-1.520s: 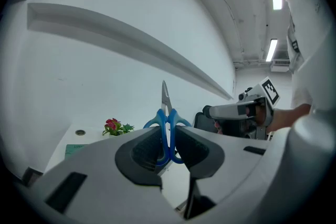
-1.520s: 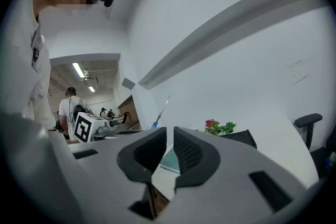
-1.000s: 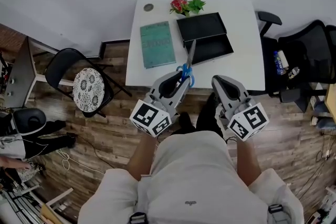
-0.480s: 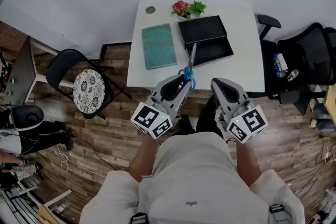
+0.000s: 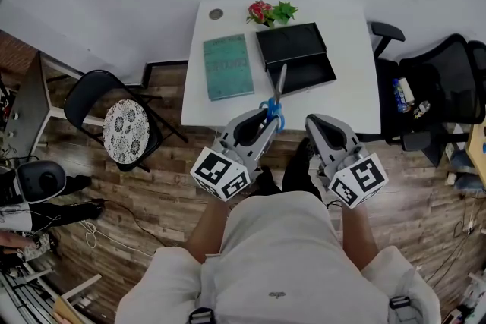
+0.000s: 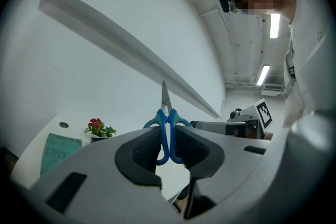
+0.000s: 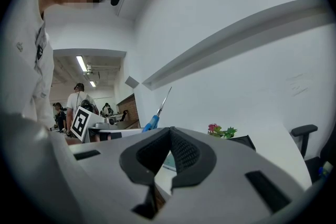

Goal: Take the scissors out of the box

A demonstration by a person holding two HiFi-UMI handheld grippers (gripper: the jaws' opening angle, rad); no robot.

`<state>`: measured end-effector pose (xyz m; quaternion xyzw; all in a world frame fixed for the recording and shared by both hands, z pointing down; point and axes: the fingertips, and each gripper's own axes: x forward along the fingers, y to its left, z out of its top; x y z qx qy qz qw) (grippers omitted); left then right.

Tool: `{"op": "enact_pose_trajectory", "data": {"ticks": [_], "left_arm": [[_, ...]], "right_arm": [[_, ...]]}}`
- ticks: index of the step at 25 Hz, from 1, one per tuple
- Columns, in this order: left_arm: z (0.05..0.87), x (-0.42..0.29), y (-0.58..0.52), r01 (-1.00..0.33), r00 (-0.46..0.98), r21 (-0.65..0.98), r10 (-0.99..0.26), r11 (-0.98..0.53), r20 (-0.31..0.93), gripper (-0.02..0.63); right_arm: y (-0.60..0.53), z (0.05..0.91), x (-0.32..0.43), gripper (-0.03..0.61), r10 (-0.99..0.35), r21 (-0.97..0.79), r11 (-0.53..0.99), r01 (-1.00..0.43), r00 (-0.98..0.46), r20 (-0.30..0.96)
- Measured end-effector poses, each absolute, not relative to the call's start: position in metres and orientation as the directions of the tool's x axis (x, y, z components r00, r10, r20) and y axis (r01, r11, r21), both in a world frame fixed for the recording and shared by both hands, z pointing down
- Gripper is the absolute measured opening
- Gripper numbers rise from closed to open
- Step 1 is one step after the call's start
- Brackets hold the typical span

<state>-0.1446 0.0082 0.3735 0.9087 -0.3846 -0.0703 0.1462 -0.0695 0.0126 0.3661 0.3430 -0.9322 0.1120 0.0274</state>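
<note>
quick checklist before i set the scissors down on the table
1. Grip on the scissors: ok, the left gripper is shut on the blue handles.
2. Scissors out of the black box: ok, held up in the air at the table's near edge.
3. Blades together: ok, closed and pointing away from the person.
4. Right gripper free: ok, shut with nothing between its jaws.
5. Bare spot on the table: ok, white top is bare to the right of the box.
6. Anything left in the box: cannot tell, its inside is dark.
</note>
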Motion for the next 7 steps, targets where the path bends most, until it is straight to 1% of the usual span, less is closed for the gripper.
{"op": "enact_pose_trajectory", "data": {"ticks": [7], "left_arm": [[0.3742,-0.1445,0.0040,-0.677,0.695,0.325,-0.719,-0.660,-0.010,0.098]], "right_arm": [[0.0089,0.3660,-0.0694,0.005,-0.631,-0.190,0.740,-0.645,-0.764,0.133]]}}
